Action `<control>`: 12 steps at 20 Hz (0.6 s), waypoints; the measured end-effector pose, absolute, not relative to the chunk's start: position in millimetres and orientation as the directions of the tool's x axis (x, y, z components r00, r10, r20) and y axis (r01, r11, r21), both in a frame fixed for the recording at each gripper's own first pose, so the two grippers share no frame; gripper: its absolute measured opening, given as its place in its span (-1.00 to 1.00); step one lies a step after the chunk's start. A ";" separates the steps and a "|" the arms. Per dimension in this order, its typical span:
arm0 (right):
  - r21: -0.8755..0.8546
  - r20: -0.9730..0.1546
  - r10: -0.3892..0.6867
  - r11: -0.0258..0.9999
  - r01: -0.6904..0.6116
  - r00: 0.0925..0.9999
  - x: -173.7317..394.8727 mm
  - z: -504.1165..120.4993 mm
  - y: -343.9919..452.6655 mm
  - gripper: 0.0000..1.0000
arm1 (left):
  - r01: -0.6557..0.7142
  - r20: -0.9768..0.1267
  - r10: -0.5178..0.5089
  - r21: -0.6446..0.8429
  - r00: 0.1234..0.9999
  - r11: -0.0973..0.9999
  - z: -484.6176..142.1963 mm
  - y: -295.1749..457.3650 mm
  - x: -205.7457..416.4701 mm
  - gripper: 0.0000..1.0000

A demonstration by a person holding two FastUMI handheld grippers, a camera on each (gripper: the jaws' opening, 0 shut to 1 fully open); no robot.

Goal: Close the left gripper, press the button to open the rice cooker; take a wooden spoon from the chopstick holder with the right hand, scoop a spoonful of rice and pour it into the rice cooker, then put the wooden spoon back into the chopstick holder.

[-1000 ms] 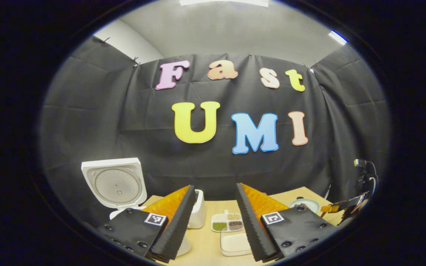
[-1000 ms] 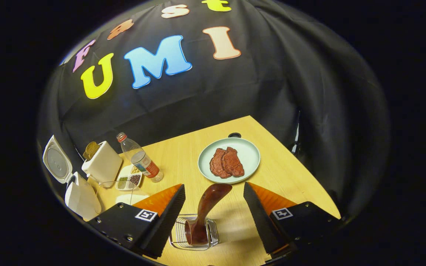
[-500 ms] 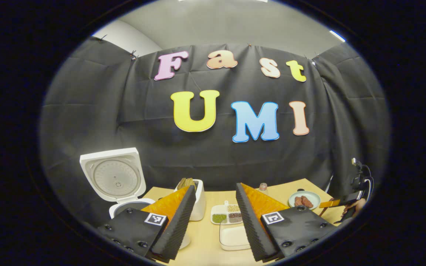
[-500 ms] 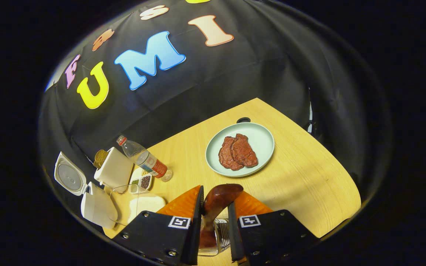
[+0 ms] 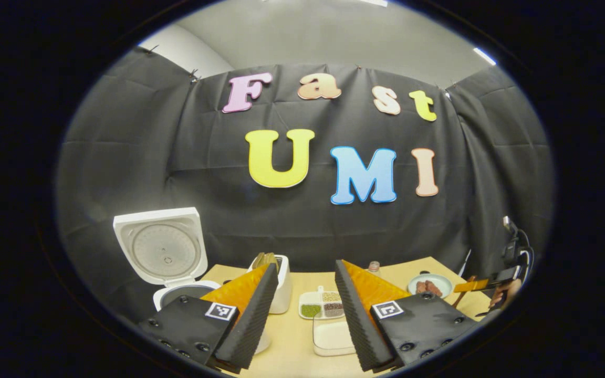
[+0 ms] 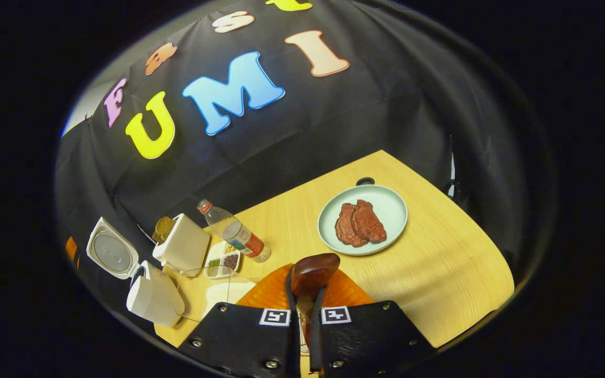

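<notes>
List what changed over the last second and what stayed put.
The right gripper closed from wide open onto the wooden spoon standing in the wire holder. The left gripper stayed open and empty. The rice cooker kept its lid up; the plate of meat did not move.

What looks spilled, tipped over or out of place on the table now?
Nothing stands out. The rice cooker stands lid-up, the bottle is upright, the plate lies flat, and no grains are visible on the table.
</notes>
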State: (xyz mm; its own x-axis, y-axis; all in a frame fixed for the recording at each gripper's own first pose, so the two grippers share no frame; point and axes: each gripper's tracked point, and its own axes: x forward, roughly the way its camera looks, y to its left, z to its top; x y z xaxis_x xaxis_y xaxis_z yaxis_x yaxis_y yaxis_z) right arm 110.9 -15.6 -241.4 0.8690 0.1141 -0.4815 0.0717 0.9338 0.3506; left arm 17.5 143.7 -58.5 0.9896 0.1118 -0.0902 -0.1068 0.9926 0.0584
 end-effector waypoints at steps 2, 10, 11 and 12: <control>0.344 -0.437 0.108 0.937 0.056 0.893 109.4 -214.4 -11.5 -0.85 | -0.100 -0.088 0.105 0.053 0.991 0.994 -57.8 144.4 13.0 0.60; 0.309 -0.305 0.270 0.935 -0.173 0.913 125.6 -150.7 78.7 -0.86 | -0.059 -0.035 0.062 0.085 0.997 0.995 -48.7 144.8 -9.9 0.77; 0.312 -0.298 0.292 0.930 -0.196 0.909 128.1 -149.7 93.4 -0.86 | -0.049 -0.028 0.052 0.089 0.998 0.995 -49.3 145.2 -14.2 0.90; 0.319 -0.292 0.313 0.923 -0.216 0.904 131.2 -148.7 107.7 -0.86 | -0.045 -0.023 0.048 0.090 0.999 0.995 -48.3 146.6 -16.8 0.91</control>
